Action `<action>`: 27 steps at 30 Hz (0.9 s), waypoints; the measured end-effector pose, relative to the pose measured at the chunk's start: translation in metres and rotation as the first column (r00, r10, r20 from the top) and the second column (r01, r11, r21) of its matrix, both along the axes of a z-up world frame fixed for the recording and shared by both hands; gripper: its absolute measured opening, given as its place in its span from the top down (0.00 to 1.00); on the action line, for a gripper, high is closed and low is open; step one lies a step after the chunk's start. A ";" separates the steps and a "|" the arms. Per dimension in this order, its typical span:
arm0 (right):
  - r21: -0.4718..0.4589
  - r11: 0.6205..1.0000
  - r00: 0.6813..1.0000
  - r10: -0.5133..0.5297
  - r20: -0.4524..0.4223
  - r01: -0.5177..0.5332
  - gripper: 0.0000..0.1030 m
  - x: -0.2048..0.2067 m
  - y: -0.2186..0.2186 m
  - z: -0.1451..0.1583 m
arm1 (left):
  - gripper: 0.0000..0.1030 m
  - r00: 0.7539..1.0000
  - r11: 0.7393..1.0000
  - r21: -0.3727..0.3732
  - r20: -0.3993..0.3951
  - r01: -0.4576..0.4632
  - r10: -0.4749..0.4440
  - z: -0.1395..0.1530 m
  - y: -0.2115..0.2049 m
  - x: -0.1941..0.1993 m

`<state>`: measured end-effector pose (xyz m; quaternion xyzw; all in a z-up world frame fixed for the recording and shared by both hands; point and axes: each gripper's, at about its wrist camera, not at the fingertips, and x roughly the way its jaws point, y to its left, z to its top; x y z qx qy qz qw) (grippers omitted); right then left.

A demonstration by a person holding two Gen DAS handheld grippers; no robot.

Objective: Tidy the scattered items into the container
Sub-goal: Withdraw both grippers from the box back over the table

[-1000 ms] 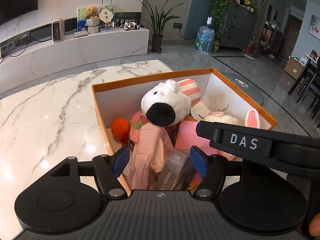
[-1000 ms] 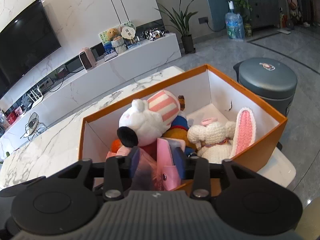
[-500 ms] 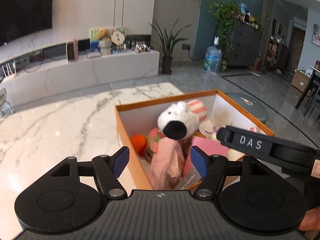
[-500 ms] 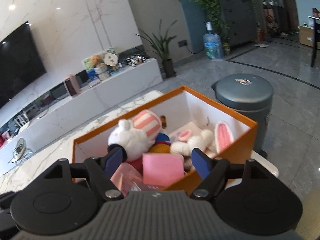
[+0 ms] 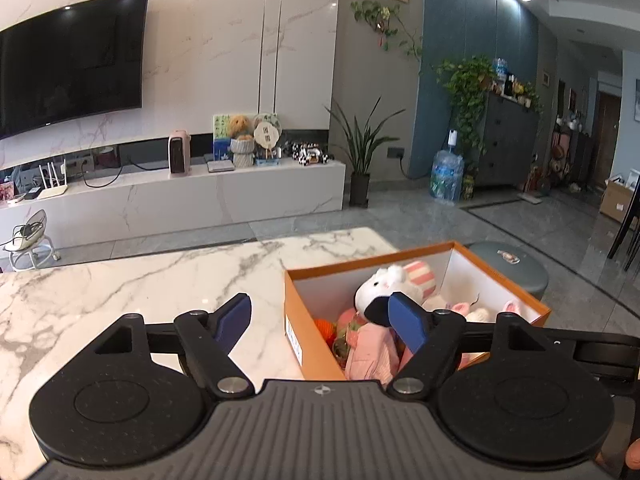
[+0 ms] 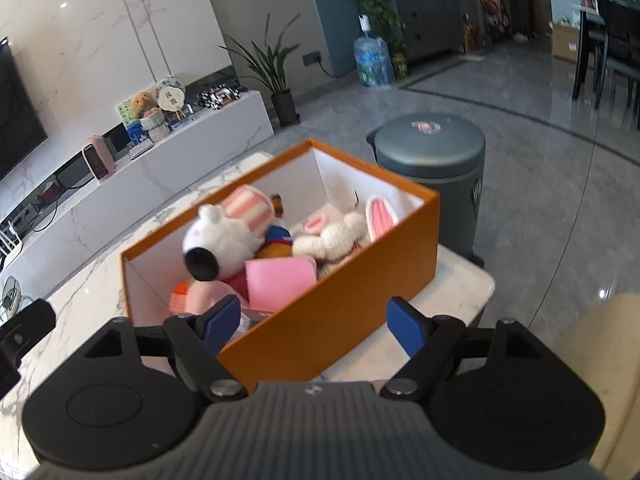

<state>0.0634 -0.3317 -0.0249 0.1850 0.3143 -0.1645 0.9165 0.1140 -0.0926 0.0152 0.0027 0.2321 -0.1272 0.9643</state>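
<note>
Now both grippers' fingers (image 5: 408,322) (image 6: 406,330) gape empty beside the orange box (image 6: 344,312).

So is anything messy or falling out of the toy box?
Nothing stands out. The orange box sits upright on the marble table, near its corner, with the white plush, crochet bunny and pink card piled inside. Nothing hangs over the rim, and no toys show on the table outside it.

Glossy marble table (image 5: 160,280), matt cardboard box (image 6: 340,280), plush toys (image 6: 224,236)
</note>
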 end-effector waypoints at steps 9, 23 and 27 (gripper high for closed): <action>-0.108 0.993 0.994 0.051 0.101 -0.040 0.14 -0.033 0.031 0.063 | 0.08 0.999 0.999 -0.011 0.009 -0.039 0.039 0.042 0.016 -0.021; -0.092 0.992 0.995 0.091 0.029 -0.088 0.10 -0.056 0.051 0.069 | 0.07 0.985 0.994 -0.002 -0.132 -0.110 0.109 0.026 0.036 -0.026; -0.078 0.993 0.996 0.084 -0.012 -0.085 0.10 -0.058 0.053 0.056 | 0.07 0.983 0.991 0.024 -0.130 -0.130 0.132 0.014 0.035 -0.032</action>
